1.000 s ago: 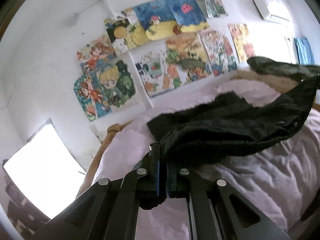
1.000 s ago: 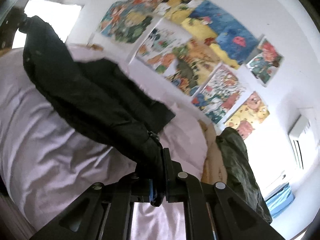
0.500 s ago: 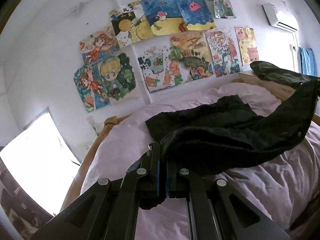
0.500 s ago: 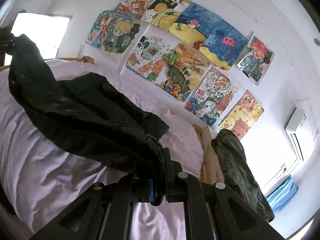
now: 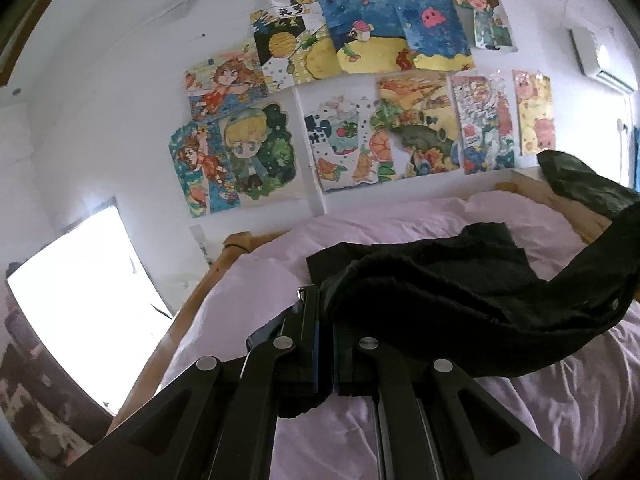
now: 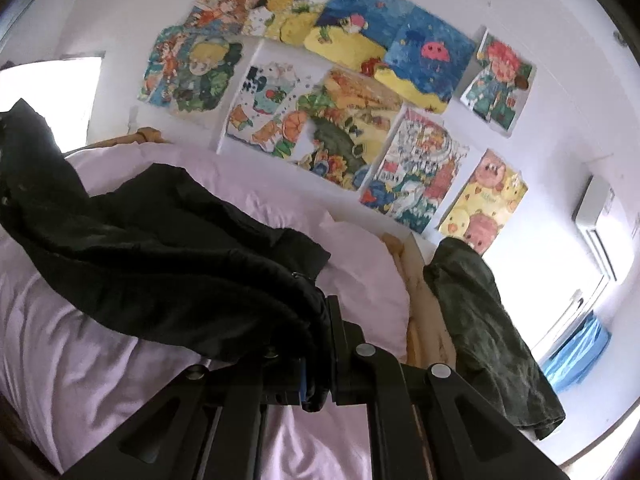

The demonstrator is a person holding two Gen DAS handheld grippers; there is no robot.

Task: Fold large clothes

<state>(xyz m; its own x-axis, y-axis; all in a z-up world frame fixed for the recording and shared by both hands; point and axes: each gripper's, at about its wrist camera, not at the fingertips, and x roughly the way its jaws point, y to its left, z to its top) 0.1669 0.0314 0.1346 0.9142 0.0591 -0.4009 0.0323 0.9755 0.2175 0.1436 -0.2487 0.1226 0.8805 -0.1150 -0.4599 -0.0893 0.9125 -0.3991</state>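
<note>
Pale pink rumpled bedsheet (image 5: 560,400) below us; our left gripper (image 5: 325,308) and right gripper (image 6: 326,320) are each clamped tight on the black fabric garment (image 5: 440,296), slung between them above it. Next, we'd guess: spread it flat.

The far end of the black garment (image 5: 460,292) is cut off at the right edge of the left wrist view. The right gripper (image 6: 320,344) fingertips are buried under that garment's cloth.
</note>
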